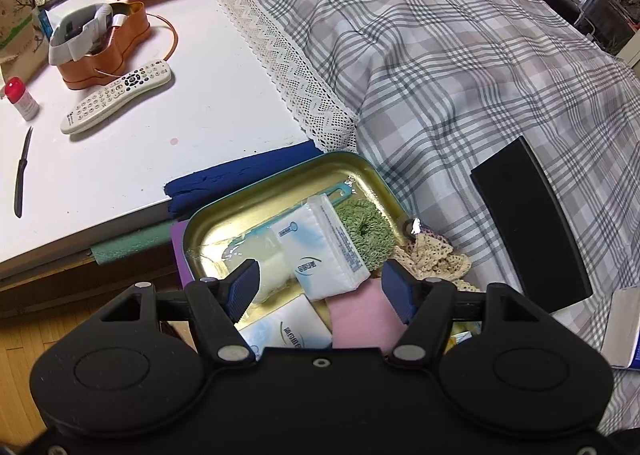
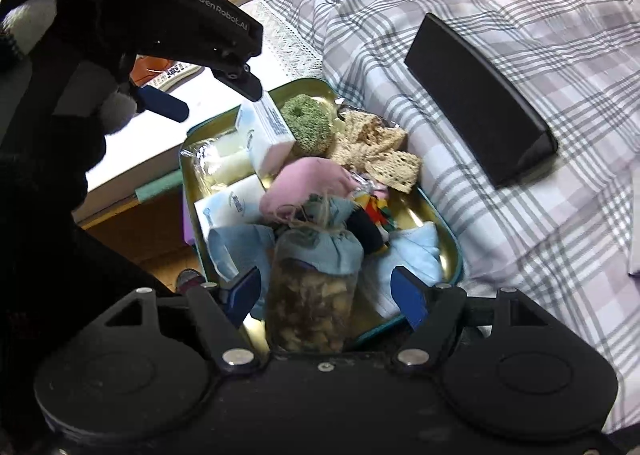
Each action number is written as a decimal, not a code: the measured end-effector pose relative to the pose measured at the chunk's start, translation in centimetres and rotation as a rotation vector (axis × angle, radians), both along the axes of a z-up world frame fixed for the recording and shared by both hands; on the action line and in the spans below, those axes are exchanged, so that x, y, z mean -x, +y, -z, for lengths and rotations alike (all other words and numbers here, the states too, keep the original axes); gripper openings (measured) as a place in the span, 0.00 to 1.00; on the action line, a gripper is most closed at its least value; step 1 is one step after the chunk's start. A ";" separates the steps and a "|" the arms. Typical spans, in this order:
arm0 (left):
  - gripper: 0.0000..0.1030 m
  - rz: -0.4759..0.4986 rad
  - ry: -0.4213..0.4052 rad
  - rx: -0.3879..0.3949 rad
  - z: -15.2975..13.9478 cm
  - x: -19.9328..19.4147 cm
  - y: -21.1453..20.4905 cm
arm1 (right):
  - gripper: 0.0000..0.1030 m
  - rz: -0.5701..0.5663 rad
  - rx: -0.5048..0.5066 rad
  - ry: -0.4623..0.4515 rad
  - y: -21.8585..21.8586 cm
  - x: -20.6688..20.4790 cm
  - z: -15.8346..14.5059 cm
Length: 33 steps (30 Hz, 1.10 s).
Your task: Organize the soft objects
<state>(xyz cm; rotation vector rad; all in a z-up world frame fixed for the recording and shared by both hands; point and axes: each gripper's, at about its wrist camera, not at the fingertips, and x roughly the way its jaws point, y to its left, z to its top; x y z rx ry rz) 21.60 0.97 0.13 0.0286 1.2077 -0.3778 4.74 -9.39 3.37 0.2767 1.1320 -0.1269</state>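
Observation:
A gold tin tray (image 1: 276, 183) with a teal rim sits at the edge of the plaid bed. It holds tissue packs (image 1: 328, 247), a green knitted ring (image 1: 364, 231), a lace cloth (image 1: 436, 259) and a pink cloth (image 1: 360, 319). My left gripper (image 1: 320, 289) hovers open over the packs with nothing pressed between its pads. In the right wrist view that left gripper (image 2: 212, 95) hangs over the upright tissue pack (image 2: 264, 135). My right gripper (image 2: 326, 293) stands open around a jar (image 2: 312, 295) capped with blue cloth and twine. Its pads stay clear of the glass.
A white table (image 1: 200, 115) to the left carries a remote (image 1: 116, 99), an orange tin (image 1: 104, 47), a black knife (image 1: 22, 171) and a red-capped bottle (image 1: 20, 97). A black case (image 1: 528, 223) lies on the plaid cover (image 1: 460, 55). Pale blue cloths (image 2: 416, 251) fill the tray's near end.

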 end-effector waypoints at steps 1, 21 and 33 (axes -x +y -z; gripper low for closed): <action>0.61 0.002 -0.005 -0.008 0.0 0.1 -0.1 | 0.69 0.002 0.013 0.001 0.1 0.3 -0.1; 0.66 0.017 -0.098 -0.127 2.3 10.7 0.0 | 0.69 0.175 0.074 0.037 -3.8 6.6 -0.2; 0.69 0.028 -0.142 -0.174 0.2 18.1 -1.5 | 0.70 0.198 0.069 -0.007 -6.1 9.9 -0.3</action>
